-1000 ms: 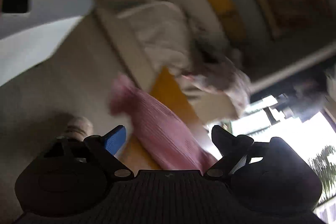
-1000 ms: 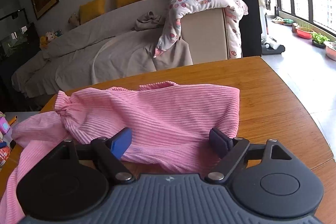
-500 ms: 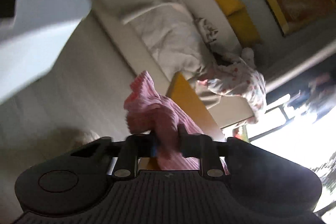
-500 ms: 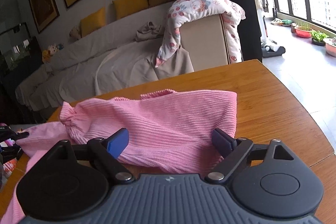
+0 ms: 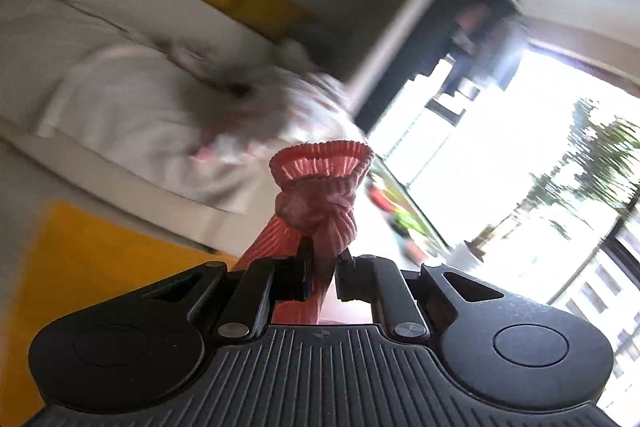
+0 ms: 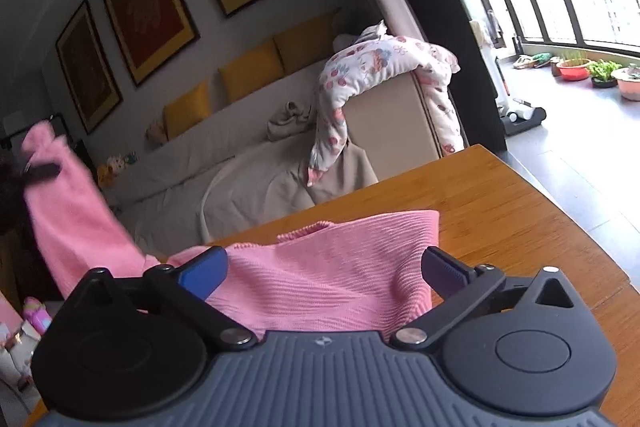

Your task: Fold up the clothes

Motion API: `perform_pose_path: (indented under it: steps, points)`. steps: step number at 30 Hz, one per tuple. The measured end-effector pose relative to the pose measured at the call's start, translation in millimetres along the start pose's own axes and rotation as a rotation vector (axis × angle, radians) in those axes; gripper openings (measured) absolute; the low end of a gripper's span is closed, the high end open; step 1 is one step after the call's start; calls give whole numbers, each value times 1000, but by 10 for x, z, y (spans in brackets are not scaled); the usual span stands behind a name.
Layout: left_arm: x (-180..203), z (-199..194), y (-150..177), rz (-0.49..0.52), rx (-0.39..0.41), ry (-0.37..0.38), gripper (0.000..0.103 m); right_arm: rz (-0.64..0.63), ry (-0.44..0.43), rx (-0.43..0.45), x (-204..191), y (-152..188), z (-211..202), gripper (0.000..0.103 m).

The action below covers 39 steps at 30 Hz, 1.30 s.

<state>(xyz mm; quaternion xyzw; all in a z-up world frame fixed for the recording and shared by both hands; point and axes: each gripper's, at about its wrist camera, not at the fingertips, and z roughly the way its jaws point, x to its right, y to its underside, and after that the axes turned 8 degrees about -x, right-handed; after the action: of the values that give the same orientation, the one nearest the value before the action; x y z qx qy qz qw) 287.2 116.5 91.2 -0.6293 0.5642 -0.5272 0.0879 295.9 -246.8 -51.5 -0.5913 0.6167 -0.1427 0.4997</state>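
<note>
Left gripper (image 5: 322,275) was clamped on a bunched cuff of the pink garment (image 6: 332,279), lifted off the desk (image 6: 500,211); right gripper (image 6: 324,267) stood wide open, empty, over the garment's body lying on the desk.

The left tongs (image 5: 322,273) pinch a bunched pink ribbed cuff (image 5: 320,183), background blurred.

A wooden table (image 6: 520,211) is being seen beneath and ahead of the right gripper. Beyond it, a grey sofa (image 6: 248,171) is being lined with yellow cushions (image 6: 250,71), and a patterned blanket (image 6: 372,67) is being draped over its armrest. Framed pictures (image 6: 144,7) are being hung above, potted plants (image 6: 600,73) far right.
</note>
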Motion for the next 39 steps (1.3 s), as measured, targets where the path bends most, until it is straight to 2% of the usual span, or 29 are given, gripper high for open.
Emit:
perform_pose_path:
  steps: [3, 8, 9, 11, 13, 17, 20, 22, 23, 24, 27, 30, 31, 32, 33, 35, 38, 39]
  points:
    - [347, 395, 34, 27, -61, 64, 13, 27, -11, 25, 39, 1, -37, 103]
    - [680, 775, 224, 66, -162, 189, 50, 139, -24, 12, 222, -31, -13, 103]
    - [707, 829, 245, 76, -173, 213, 55, 165, -25, 13, 259, -34, -8, 103]
    - [742, 764, 311, 85, -176, 249, 79, 205, -28, 12, 329, -33, -2, 103]
    - [751, 598, 384, 87, -165, 260, 87, 231, -32, 10, 367, -37, 12, 103]
    - [470, 400, 500, 104, -167, 176, 89, 218, -46, 32, 358, -35, -9, 103]
    - [160, 387, 658, 153, -207, 43, 89, 160, -63, 56, 282, -71, -62, 102]
    - [-19, 379, 793, 185, -246, -12, 90, 70, -45, 39, 141, -140, -66, 86]
    - [-108, 375, 861, 201, -266, -40, 92, 12, -23, 17, 47, -179, -52, 68]
    - [-171, 354, 919, 214, -277, -54, 93, -37, -10, -13, -42, -220, -20, 56]
    - [-253, 231, 1044, 247, -280, -58, 95, -99, -12, -107, -246, -344, 170, 56]
    - [-214, 234, 1069, 257, -280, -31, 96, -139, 13, -198, -373, -374, 467, 54]
    - [-199, 237, 1074, 257, -281, -23, 96, -145, 14, -234, -401, -367, 577, 49]
    - [-188, 235, 1079, 254, -280, -17, 96, -145, 13, -267, -430, -352, 670, 27]
    - [-176, 232, 1084, 252, -280, -10, 96, -147, 14, -284, -470, -343, 713, 22]
    - [-177, 202, 1084, 249, -273, 9, 97, -185, -8, -209, -598, -437, 546, 17]
    - [-215, 172, 1076, 247, -264, 46, 100, -229, -50, -66, -726, -664, 166, 17]
    - [-229, 185, 1081, 245, -265, 55, 100, -244, -41, -45, -712, -713, 84, 17]
